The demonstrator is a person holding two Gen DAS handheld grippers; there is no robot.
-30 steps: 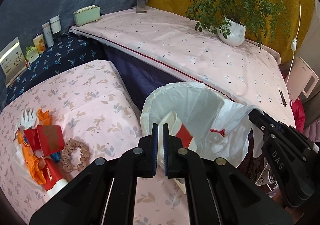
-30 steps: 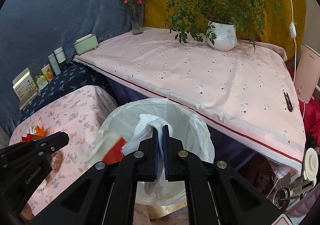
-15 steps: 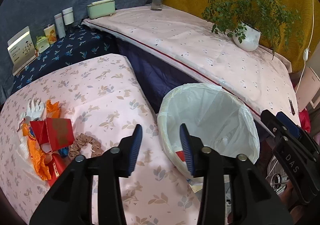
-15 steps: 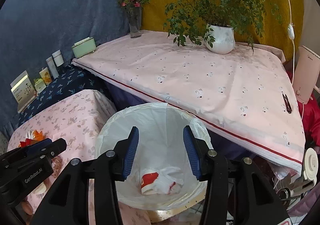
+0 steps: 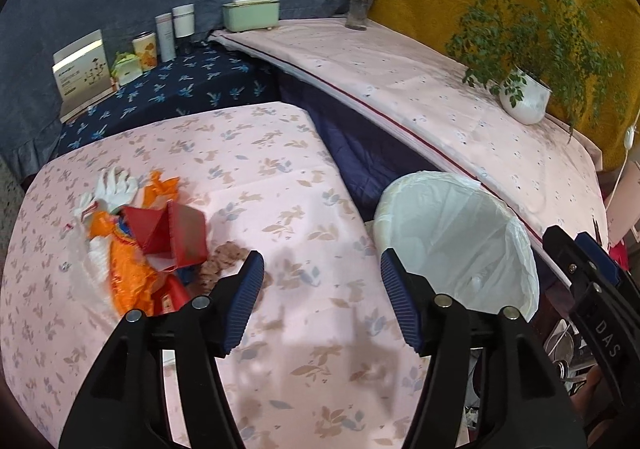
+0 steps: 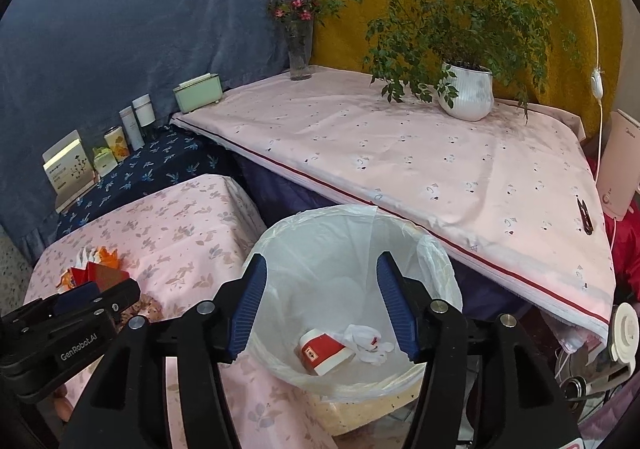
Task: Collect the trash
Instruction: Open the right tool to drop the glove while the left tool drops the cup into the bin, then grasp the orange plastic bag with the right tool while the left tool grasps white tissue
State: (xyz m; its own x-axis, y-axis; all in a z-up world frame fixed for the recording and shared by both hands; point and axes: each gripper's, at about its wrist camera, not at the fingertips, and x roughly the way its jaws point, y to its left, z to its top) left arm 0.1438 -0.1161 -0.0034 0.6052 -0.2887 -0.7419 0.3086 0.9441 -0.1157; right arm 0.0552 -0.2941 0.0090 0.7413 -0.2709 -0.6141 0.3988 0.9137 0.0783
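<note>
Two views cover the scene. Left wrist view: the left gripper [image 5: 322,289] hangs above the pink leaf-patterned tabletop [image 5: 280,177], its blue-padded fingers [image 5: 246,297] spread apart and still widening, with nothing between them. Left of the fingers lies a pile of trash: a red folded paper carton [image 5: 170,235], an orange crinkled wrapper [image 5: 128,277] and a white crumpled tissue [image 5: 114,185], all touching one another. A brown ring-shaped scrunchie [image 5: 222,259] lies just beside the carton. The round waste bin lined with a white plastic bag [image 5: 456,237] stands at the tabletop's right edge. The right gripper [image 5: 592,273] shows at the right border. Right wrist view: the right gripper [image 6: 320,307] hovers over the bin [image 6: 340,245], its fingers [image 6: 394,309] parted, opening further and empty. At the bottom of the bin lie a red-and-white small carton [image 6: 324,353] and a white crumpled tissue with red marks [image 6: 368,341], touching. The left gripper [image 6: 92,299] sits at the left, over the trash pile.
</note>
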